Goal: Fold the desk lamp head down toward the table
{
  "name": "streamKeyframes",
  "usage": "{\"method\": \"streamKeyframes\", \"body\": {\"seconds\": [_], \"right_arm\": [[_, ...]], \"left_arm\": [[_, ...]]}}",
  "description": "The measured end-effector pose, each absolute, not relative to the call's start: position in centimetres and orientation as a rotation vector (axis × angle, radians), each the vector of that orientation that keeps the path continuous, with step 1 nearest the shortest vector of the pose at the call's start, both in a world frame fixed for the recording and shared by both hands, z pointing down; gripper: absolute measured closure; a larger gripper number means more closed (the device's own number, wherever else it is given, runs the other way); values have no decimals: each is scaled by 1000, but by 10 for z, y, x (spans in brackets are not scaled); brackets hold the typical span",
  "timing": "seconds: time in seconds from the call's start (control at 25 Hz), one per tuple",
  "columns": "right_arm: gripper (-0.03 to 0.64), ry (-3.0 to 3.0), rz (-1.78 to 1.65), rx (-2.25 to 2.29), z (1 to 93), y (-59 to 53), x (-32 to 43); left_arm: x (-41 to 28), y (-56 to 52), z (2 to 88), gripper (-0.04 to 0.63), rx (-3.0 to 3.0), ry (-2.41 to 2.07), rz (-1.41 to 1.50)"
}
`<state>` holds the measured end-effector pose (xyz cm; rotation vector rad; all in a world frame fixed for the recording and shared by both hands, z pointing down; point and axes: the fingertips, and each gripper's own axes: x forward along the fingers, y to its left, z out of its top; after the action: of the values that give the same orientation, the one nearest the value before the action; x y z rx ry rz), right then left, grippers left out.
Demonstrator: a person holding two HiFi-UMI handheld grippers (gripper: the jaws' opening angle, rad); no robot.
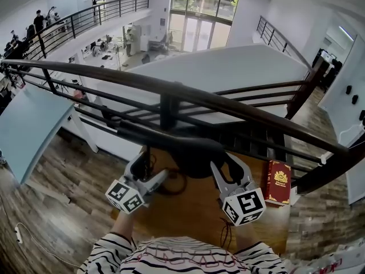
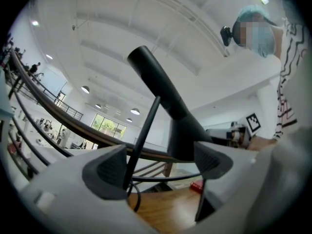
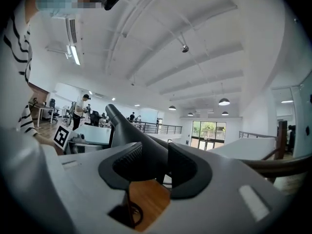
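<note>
The black desk lamp stands on the wooden table (image 1: 194,216), and its thick head (image 1: 191,153) hangs low between both grippers in the head view. My right gripper (image 1: 229,169) is at the head's right side. In the right gripper view the dark pads of the right gripper (image 3: 157,164) press on the lamp head (image 3: 146,145) from both sides. My left gripper (image 1: 149,168) is at the lamp's left, by the thin stem (image 1: 149,156). The left gripper (image 2: 158,167) is open wide, with the stem (image 2: 144,135) between its jaws near the left pad, under the head (image 2: 163,96).
A red book (image 1: 279,181) lies at the table's right edge. A dark wooden railing (image 1: 171,90) runs across just beyond the table, with an open drop behind it. A white cable (image 1: 23,233) lies on the wood floor at the left. My striped sleeves are at the bottom.
</note>
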<state>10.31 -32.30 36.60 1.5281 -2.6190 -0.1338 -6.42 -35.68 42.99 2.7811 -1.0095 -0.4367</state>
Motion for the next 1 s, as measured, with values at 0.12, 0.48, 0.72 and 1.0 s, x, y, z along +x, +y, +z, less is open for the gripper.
{"method": "streamKeyframes", "body": {"seconds": [0.12,0.48,0.72,1.0], "right_arm": [[469,-2624,-61,1510,388,-325,97],[470,-2630,109,1469,432,-326,84],[471,-2645,160,1451,446,-329,77],[471,-2662,209,1415,459,-331,65]], "left_arm": [[-64,-357,431,172,2775,-1009,-435],[-65,-357,432,170,2770,-1012,-427],[-64,-354,434,169,2767,-1010,-422],[-66,-351,434,170,2766,-1017,-413]]}}
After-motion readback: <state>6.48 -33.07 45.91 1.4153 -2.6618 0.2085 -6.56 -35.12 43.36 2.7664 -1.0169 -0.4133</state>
